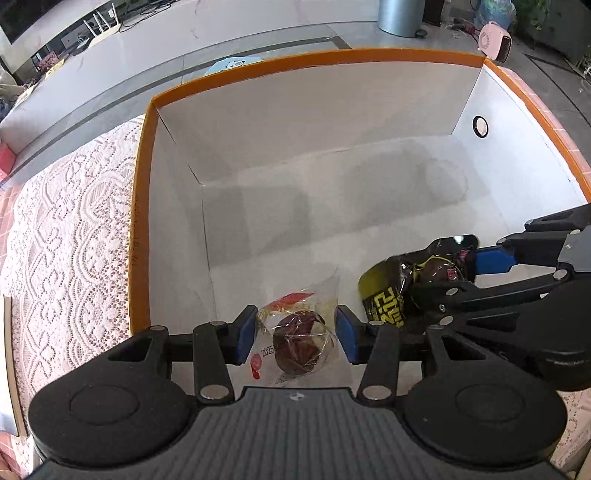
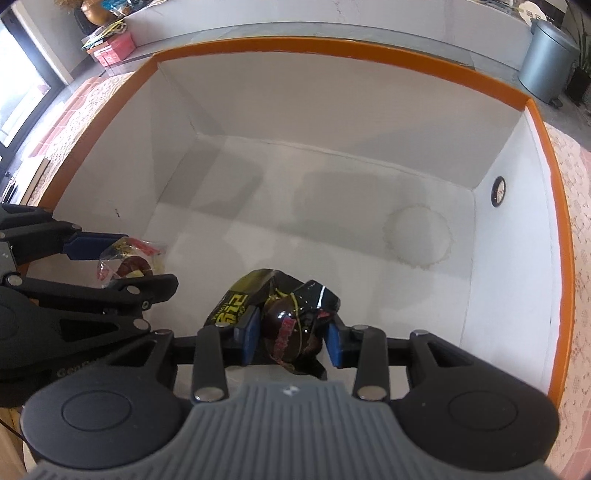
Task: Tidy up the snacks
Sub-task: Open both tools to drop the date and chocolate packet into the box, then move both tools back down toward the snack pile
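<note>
A big white box with an orange rim (image 1: pixel 314 59) (image 2: pixel 332 46) fills both views. My left gripper (image 1: pixel 295 332) (image 2: pixel 140 264) reaches into its near left part, jaws slightly apart. A clear packet with a dark brown snack (image 1: pixel 299 339) (image 2: pixel 127 262) lies loosely between the blue pads (image 1: pixel 247 332), just above the box floor. To its right, my right gripper (image 2: pixel 291 339) (image 1: pixel 454 275) is shut on a black packet with yellow lettering (image 2: pixel 284 317) (image 1: pixel 391 291), its pads pressing on the round dark snack inside.
The box floor beyond both packets is bare, with a faint ring stain (image 2: pixel 417 236) and a round hole (image 1: pixel 481 126) in the right wall. A lace tablecloth (image 1: pixel 74 221) lies under the box. A grey bin (image 1: pixel 400 14) and a pink heater (image 1: pixel 496 42) stand on the floor behind.
</note>
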The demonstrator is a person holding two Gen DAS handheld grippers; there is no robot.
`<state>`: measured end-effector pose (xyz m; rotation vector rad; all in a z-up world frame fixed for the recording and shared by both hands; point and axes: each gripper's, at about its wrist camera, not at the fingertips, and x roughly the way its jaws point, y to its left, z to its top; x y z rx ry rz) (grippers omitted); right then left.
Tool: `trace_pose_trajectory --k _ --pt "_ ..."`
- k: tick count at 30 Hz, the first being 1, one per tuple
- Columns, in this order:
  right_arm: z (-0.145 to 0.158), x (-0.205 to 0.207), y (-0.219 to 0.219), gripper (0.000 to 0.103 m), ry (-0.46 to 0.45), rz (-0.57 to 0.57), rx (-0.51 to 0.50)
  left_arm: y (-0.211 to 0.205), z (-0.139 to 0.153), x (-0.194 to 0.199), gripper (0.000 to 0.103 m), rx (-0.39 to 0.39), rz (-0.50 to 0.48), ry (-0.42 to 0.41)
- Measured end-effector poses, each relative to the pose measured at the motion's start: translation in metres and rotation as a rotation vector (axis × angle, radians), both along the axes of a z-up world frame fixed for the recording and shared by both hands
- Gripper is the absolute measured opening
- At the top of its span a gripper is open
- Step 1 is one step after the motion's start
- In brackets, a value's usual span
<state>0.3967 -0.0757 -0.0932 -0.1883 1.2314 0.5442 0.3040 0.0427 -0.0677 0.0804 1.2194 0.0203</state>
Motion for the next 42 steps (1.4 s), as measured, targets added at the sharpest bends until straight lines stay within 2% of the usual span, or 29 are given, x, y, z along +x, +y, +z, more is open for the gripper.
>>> trace_pose_trajectory --k 4,9,11,12,14,20,25,30,33,37,42 --pt "0.004 -0.001 -0.002 0.051 -0.006 -0.022 -0.034 -0.001 0.006 0.001 0.057 -0.009 0.012 0.007" --pt "0.017 -0.004 -0.008 0.062 -0.034 -0.029 -0.044 0.004 0.017 -0.007 0.059 -0.010 0.023 -0.007" --pt "0.023 -0.007 -0.010 0.064 -0.056 -0.029 -0.049 0.002 0.025 -0.012 0.073 0.020 0.036 -0.036" --pt "0.027 -0.009 -0.012 0.065 -0.069 -0.029 -0.052 0.000 0.030 -0.016 0.075 0.038 0.039 -0.058" --pt "0.035 -0.013 -0.016 0.070 -0.087 -0.033 -0.046 -0.001 0.038 -0.023 0.075 0.046 0.043 -0.097" --pt "0.059 -0.033 -0.026 0.072 -0.159 -0.068 -0.022 -0.004 0.066 -0.050 0.075 -0.006 0.066 -0.190" --pt "0.081 -0.059 -0.039 0.074 -0.241 -0.114 0.037 -0.009 0.084 -0.076 0.075 -0.023 0.031 -0.260" --pt "0.106 -0.097 -0.053 0.084 -0.338 -0.159 0.089 -0.015 0.104 -0.104 0.075 -0.047 0.019 -0.334" --pt "0.120 -0.125 -0.064 0.085 -0.395 -0.182 0.125 -0.019 0.110 -0.124 0.075 -0.067 0.000 -0.376" --pt "0.131 -0.163 -0.074 0.096 -0.450 -0.198 0.175 -0.024 0.110 -0.145 0.075 -0.069 -0.014 -0.412" --pt "0.137 -0.208 -0.081 0.099 -0.522 -0.229 0.191 -0.028 0.100 -0.174 0.074 -0.092 -0.036 -0.412"
